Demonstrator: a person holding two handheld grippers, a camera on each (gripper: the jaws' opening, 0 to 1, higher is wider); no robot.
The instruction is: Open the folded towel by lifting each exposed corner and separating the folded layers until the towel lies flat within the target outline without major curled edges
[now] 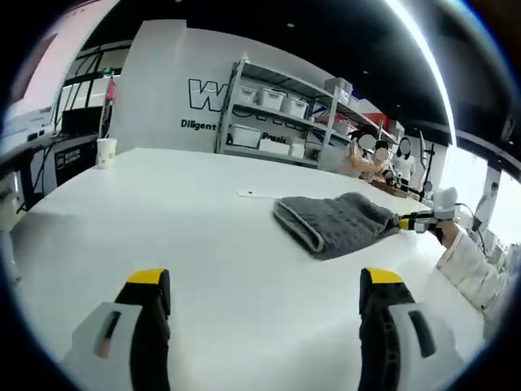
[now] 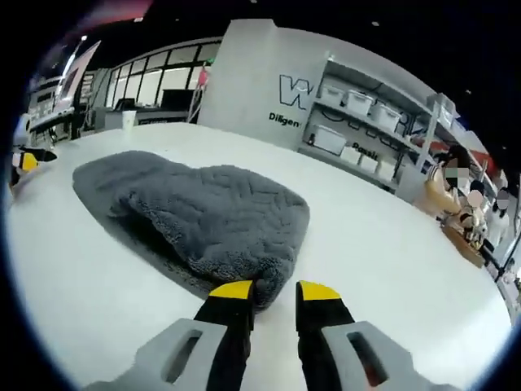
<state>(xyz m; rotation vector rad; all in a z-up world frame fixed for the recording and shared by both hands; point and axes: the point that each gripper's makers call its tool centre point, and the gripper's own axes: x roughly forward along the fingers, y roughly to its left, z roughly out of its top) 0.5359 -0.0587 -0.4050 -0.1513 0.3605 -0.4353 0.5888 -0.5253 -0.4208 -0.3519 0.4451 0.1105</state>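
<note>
Towel (image 2: 203, 216): grey, folded, on my white counter (image 2: 383, 244). Its near edge touches my right gripper (image 2: 273, 292), jaws narrow, holding nothing. Left gripper (image 1: 264, 281): wide apart, empty, well short of it.

A broad white counter (image 1: 203, 244) runs far back toward a white wall (image 1: 163, 81) bearing large dark lettering. Against that wall stands a metal shelf rack (image 1: 277, 114) loaded with white storage bins (image 1: 271, 98). A paper cup (image 1: 106, 152) sits on the counter's far left. The ceiling is dark, crossed by a bright light strip (image 1: 423, 49). Tall windows (image 2: 155, 81) line the far left.
</note>
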